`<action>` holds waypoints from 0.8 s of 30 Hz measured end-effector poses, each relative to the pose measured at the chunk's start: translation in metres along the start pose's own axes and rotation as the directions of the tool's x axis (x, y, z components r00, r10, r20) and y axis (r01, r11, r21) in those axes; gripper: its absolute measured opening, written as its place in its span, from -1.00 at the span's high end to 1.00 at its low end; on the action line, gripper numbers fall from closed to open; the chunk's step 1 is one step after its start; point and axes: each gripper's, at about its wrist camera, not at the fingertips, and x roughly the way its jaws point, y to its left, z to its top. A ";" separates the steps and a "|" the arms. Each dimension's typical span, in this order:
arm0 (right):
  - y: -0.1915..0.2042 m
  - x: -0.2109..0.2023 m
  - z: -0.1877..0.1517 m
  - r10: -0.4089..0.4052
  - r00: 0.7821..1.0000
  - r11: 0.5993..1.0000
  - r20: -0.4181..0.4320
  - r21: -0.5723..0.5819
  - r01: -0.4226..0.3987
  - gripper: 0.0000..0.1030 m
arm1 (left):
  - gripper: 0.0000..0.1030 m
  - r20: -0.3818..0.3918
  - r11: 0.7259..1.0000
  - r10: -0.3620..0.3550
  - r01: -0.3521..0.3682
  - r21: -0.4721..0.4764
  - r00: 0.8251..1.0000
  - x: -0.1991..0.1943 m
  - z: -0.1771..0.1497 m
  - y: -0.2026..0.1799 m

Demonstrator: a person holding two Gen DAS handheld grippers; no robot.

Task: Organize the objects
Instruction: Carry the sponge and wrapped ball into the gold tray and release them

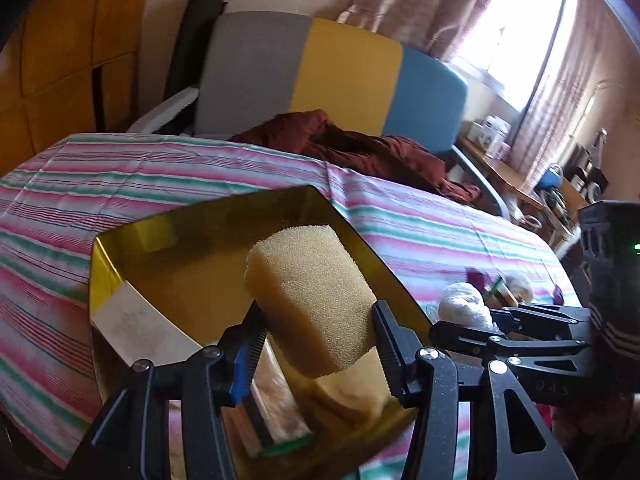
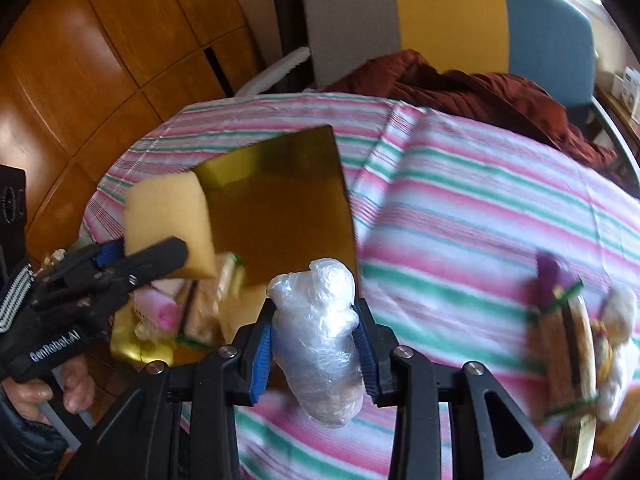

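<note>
A yellow sponge [image 1: 308,288] hangs in the air with my left gripper [image 1: 318,312] shut on its lower half. Under it lies an open gold box [image 1: 94,280] with its lid [image 2: 280,208] raised at the back. Inside the box are another yellow sponge piece [image 1: 352,392] and a wrapped packet [image 1: 276,400]. My right gripper [image 2: 315,316] is shut on a lump wrapped in clear plastic [image 2: 320,360], just right of the box and above the cloth. From the right wrist view, the left gripper [image 2: 152,248] and its sponge [image 2: 168,208] are over the box's left side.
A pink, green and white striped cloth [image 2: 460,208] covers the surface. A loose pile of objects with a gold tray [image 2: 572,340] lies at the right. A maroon garment [image 2: 480,92] and a grey, yellow and blue chair back [image 2: 440,20] stand behind. A hand [image 2: 60,392] holds the left gripper.
</note>
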 end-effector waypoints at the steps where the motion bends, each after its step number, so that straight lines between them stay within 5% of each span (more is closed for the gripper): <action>1: 0.003 0.003 0.005 0.005 1.000 1.000 0.005 -0.004 -0.005 0.29 | -0.05 0.007 1.000 0.005 -0.005 -0.003 1.000 0.000 0.004 0.003; 5: 0.020 0.016 0.026 0.020 1.000 0.999 0.012 -0.048 -0.019 0.25 | -0.33 -0.017 0.999 0.034 -0.035 -0.032 0.999 0.014 0.015 0.016; 8: 0.020 0.026 0.033 -0.024 1.000 0.999 0.019 -0.037 0.025 -0.02 | -0.56 -0.010 0.995 0.040 -0.041 -0.091 0.999 0.015 0.014 0.028; 10: 0.011 0.029 0.031 -0.015 1.000 1.000 0.012 0.004 0.015 -0.23 | -0.56 -0.009 0.993 0.047 -0.047 -0.105 0.999 0.013 0.010 0.032; 21: -0.013 0.017 -0.012 -0.068 0.998 0.990 0.007 0.128 0.067 -0.25 | -0.66 -0.021 0.988 0.098 -0.100 -0.119 0.995 -0.012 -0.038 0.025; 24: -0.010 0.009 -0.022 -0.109 0.993 0.988 0.034 0.116 0.105 -0.54 | -0.72 0.011 0.988 0.131 -0.129 -0.086 0.991 -0.023 -0.043 0.016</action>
